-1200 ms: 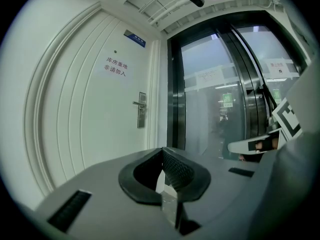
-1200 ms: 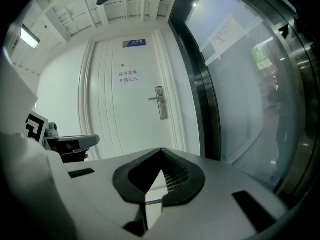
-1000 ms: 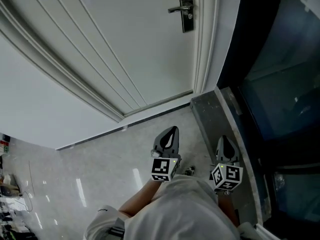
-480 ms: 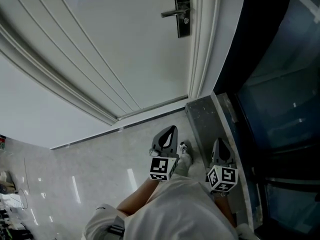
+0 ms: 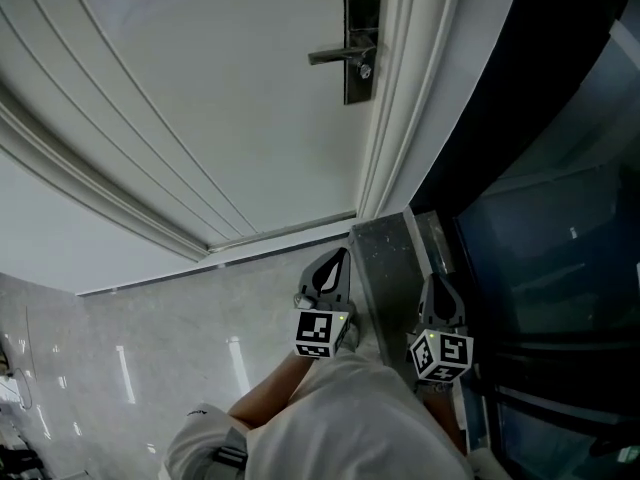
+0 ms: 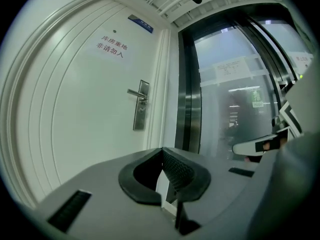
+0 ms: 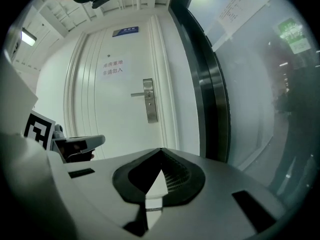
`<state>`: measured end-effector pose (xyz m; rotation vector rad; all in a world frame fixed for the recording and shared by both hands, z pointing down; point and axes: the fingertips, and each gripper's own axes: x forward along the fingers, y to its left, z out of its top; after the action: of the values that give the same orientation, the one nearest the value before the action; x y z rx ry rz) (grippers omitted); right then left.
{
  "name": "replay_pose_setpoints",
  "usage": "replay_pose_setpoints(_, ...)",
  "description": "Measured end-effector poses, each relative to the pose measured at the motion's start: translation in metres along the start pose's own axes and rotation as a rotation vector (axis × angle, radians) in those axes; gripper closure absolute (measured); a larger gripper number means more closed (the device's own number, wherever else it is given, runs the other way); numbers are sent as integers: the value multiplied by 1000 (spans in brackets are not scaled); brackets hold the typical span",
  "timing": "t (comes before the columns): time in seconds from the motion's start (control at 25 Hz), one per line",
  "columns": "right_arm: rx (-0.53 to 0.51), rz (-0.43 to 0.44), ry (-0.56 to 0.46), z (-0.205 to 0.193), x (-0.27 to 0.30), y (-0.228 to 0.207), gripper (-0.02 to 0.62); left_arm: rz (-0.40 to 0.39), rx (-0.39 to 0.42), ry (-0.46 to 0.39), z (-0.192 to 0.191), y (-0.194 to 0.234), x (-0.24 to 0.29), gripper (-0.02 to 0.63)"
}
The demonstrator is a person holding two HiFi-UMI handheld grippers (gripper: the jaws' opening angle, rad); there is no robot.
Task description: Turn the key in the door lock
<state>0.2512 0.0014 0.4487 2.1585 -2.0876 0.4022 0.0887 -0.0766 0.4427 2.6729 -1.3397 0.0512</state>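
At the right edge of the door (image 5: 200, 118) sits the lock plate (image 5: 360, 8); well apart from it, left gripper (image 5: 339, 258) and right gripper (image 5: 438, 284) have jaws pressed together, empty

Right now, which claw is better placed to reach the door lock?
Probably the left claw: it faces the door, closer in line with the lock. The right claw sits aside, by the dark glass.
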Motion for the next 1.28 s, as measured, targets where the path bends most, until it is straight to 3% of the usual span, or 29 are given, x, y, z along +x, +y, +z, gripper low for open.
replay_pose_setpoints(0.36,-50,23,-5,35,70,-18,603,9,11,-71,38,24,95,598)
replay_pose_setpoints(0.6,-80,40,-36,56,107,-21,603,14,30,-126,66,37,118,598)
replay_pose_setpoints(0.88,-99,30,-127,93,125,-18,603,28,-87,-104,84,59,139,598)
replay_pose_setpoints(1.16,-127,64,-145,109,154,-14,603,14,-100,-170,115,60,178,598)
replay_pose_setpoints(1.28,-117,66,-136,109,164,-19,603,6,-159,-225,130,60,196,597)
